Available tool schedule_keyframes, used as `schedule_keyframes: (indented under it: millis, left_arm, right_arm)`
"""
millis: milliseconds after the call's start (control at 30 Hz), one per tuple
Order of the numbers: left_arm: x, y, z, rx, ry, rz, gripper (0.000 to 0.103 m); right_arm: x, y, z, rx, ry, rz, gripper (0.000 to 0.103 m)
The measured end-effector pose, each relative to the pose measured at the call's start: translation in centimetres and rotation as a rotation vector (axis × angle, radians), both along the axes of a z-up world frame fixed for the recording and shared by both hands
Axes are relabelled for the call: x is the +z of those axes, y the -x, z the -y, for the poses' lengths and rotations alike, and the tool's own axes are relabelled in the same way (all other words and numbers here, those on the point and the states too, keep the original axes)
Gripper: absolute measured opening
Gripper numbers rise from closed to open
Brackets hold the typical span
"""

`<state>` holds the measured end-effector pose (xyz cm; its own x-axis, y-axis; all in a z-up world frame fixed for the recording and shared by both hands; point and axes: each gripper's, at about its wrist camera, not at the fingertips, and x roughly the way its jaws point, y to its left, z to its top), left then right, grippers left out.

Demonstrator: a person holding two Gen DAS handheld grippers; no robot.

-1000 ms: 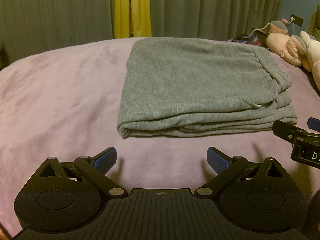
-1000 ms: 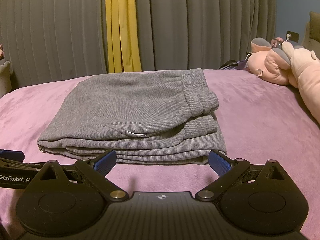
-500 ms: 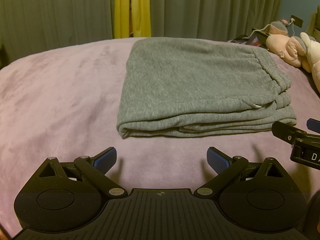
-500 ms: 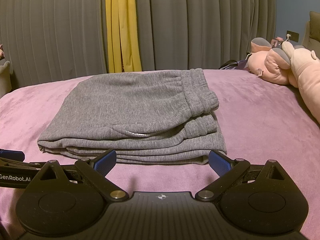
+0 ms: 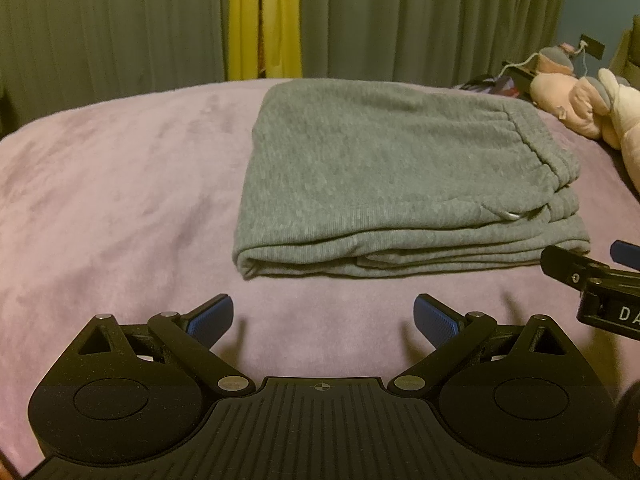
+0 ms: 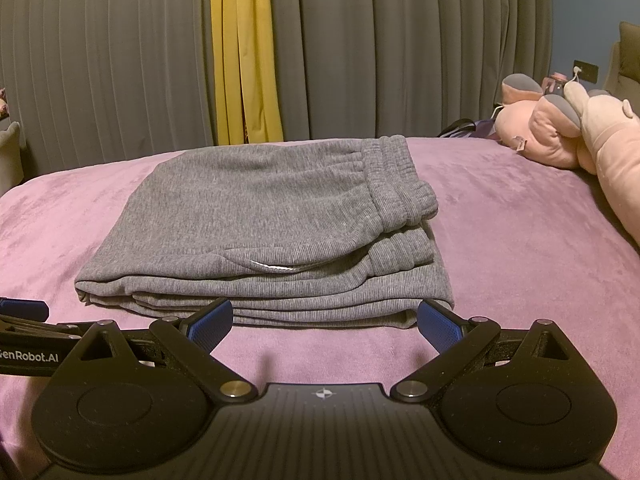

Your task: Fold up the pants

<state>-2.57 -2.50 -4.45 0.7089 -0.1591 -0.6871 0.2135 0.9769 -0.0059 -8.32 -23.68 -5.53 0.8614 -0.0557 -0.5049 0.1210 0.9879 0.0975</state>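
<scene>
Grey sweatpants (image 5: 396, 176) lie folded in a flat stack of several layers on the purple bed cover, waistband to the right; they also show in the right wrist view (image 6: 272, 232). My left gripper (image 5: 323, 318) is open and empty, low over the cover just in front of the stack's near edge. My right gripper (image 6: 325, 322) is open and empty, its blue pads right at the stack's near edge. The right gripper's side shows at the right of the left wrist view (image 5: 592, 280); the left gripper's side shows at the left of the right wrist view (image 6: 28, 340).
The purple bed cover (image 5: 112, 184) spreads left of the pants. Pink plush toys (image 6: 568, 132) lie at the far right of the bed. Grey curtains (image 6: 380, 48) with a yellow strip (image 6: 244, 52) hang behind the bed.
The left wrist view has drifted very slightly; the pants sit a touch lower in it. Both grippers stay open and the pants have not moved.
</scene>
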Motion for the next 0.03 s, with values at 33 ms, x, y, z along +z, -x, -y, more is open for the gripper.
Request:
schedule_keyframes:
  millis: [33]
  left_arm:
    - [-0.02,-0.01,0.0,-0.001,0.0,-0.003,0.101]
  right_arm:
    - [0.0,-0.01,0.01,0.0,0.0,0.0,0.099]
